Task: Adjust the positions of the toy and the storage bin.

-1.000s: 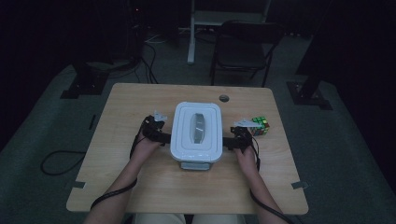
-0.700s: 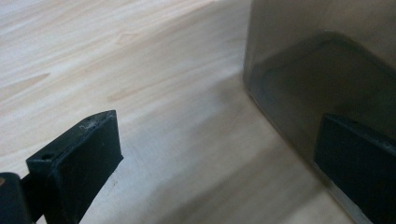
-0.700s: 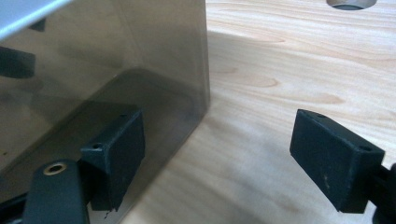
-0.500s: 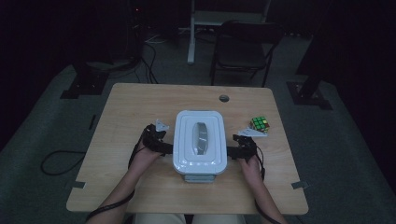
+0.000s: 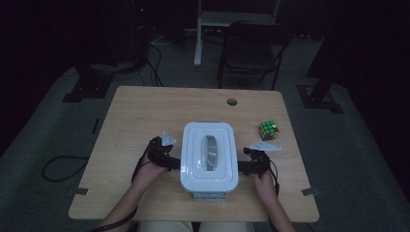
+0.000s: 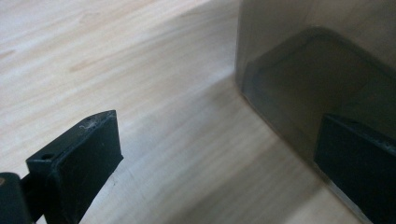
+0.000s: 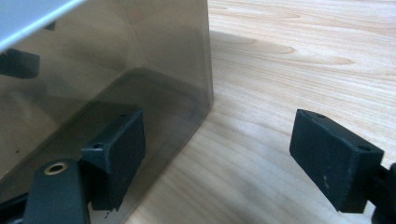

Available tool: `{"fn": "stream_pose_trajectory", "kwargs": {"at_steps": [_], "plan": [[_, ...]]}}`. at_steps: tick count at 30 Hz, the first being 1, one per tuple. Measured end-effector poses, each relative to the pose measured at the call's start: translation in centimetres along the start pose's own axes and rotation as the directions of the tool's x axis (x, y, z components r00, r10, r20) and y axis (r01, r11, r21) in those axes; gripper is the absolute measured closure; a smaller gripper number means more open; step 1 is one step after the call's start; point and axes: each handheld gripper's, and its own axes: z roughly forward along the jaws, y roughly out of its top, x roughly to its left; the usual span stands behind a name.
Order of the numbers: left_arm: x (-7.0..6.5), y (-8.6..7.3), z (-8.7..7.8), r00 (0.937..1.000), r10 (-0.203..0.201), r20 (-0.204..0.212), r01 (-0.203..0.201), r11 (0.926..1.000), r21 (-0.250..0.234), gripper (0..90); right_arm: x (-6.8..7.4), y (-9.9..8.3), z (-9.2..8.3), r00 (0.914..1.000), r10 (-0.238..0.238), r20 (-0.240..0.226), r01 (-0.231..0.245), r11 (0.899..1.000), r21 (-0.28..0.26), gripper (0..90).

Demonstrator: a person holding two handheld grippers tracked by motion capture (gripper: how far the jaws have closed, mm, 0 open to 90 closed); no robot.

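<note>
Here the white bin [image 5: 209,157] stands on the tabletop [image 5: 145,108] directly between the two tools, the left hand-held gripper [image 5: 170,162] pressed at one flank and the right hand-held gripper [image 5: 245,166] at the other. Each has its jaws spread wide, one jaw against the bin's smoky wall [image 7: 116,79] and the other out over bare wood, so neither clamps anything. Beyond the right hand-held gripper and clear of it sits a cube [image 5: 268,130].
</note>
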Motion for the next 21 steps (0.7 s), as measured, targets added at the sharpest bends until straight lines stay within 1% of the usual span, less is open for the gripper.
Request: {"fn": "stream_pose_trajectory", "kwargs": {"at_steps": [2,4,5,6,7,8,9,11,12,13,14,15,16,18,19,20,21], "plan": [[-0.1,-0.2,-0.3,1.0000,0.008,-0.003,-0.008,1.0000,-0.001,1.6,0.2,-0.3,-0.1,1.0000,-0.009,-0.002,0.009,1.000,0.005,18.3],[-0.1,-0.4,-0.4,0.9998,0.017,0.005,-0.017,0.9998,-0.005,1.5,0.3,-0.6,-0.3,0.9998,-0.020,0.006,0.020,1.000,0.003,18.0],[0.0,-0.6,-0.4,0.9996,0.026,0.015,-0.026,0.9996,-0.007,1.5,0.2,-0.6,-0.3,0.9996,-0.027,0.008,0.027,1.000,0.004,16.4],[0.1,-0.7,-0.4,0.9990,0.030,0.033,-0.029,0.9995,-0.007,1.4,0.0,-0.7,-0.4,0.9996,-0.029,0.000,0.029,1.000,0.003,14.2],[0.1,-0.7,-0.4,0.9990,0.030,0.033,-0.029,0.9995,-0.007,1.4,0.0,-0.7,-0.4,0.9996,-0.029,0.000,0.029,1.000,0.003,14.2],[0.3,-1.3,-0.3,0.9978,0.040,0.053,-0.040,0.9992,-0.007,1.4,-0.1,-0.7,-0.6,0.9990,-0.045,0.003,0.045,0.999,-0.016,14.2],[0.4,-1.6,-0.2,0.9979,0.045,0.048,-0.045,0.9990,0.005,1.5,-1.0,-0.8,-1.0,0.9990,-0.032,0.030,0.033,0.998,-0.051,14.3],[0.8,-2.1,-0.2,0.9981,0.030,0.054,-0.030,0.9995,0.007,1.5,-2.2,-0.7,-1.4,0.9983,0.004,0.058,0.000,0.998,-0.061,14.2],[1.2,-2.5,-0.3,0.9979,0.008,0.064,-0.008,1.0000,0.005,1.5,-2.6,-0.7,-1.5,0.9970,0.016,0.075,-0.011,0.998,-0.065,14.2],[1.2,-2.5,-0.3,0.9979,0.008,0.064,-0.008,1.0000,0.005,1.5,-2.6,-0.7,-1.5,0.9970,0.016,0.075,-0.011,0.998,-0.065,14.2],[1.6,-2.9,-0.5,0.9968,-0.013,0.079,0.013,0.9999,0.003,1.5,-3.4,-0.7,-1.8,0.9949,0.039,0.093,-0.031,0.996,-0.078,14.0],[1.8,-3.1,-0.6,0.9967,-0.016,0.079,0.016,0.9999,0.004,1.5,-4.3,-0.6,-2.3,0.9921,0.070,0.104,-0.060,0.993,-0.103,13.5],[2.1,-3.3,-0.7,0.9968,-0.014,0.078,0.013,0.9999,0.007,1.5,-4.7,-0.5,-2.4,0.9905,0.078,0.113,-0.065,0.991,-0.113,13.5],[2.5,-3.5,-1.0,0.9970,-0.017,0.075,0.017,0.9999,0.003,1.5,-5.6,-0.3,-2.8,0.9838,0.099,0.149,-0.079,0.987,-0.138,13.5],[2.5,-3.5,-1.0,0.9970,-0.017,0.075,0.017,0.9999,0.003,1.5,-5.6,-0.3,-2.8,0.9838,0.099,0.149,-0.079,0.987,-0.138,13.5],[3.0,-3.9,-1.5,0.9962,-0.031,0.081,0.031,0.9995,-0.001,1.5,-6.2,-0.2,-3.0,0.9800,0.116,0.162,-0.092,0.985,-0.149,13.5],[3.2,-4.1,-1.7,0.9966,-0.033,0.076,0.033,0.9994,-0.001,1.5,-7.7,0.3,-3.4,0.9660,0.154,0.207,-0.121,0.979,-0.164,13.3]]}}
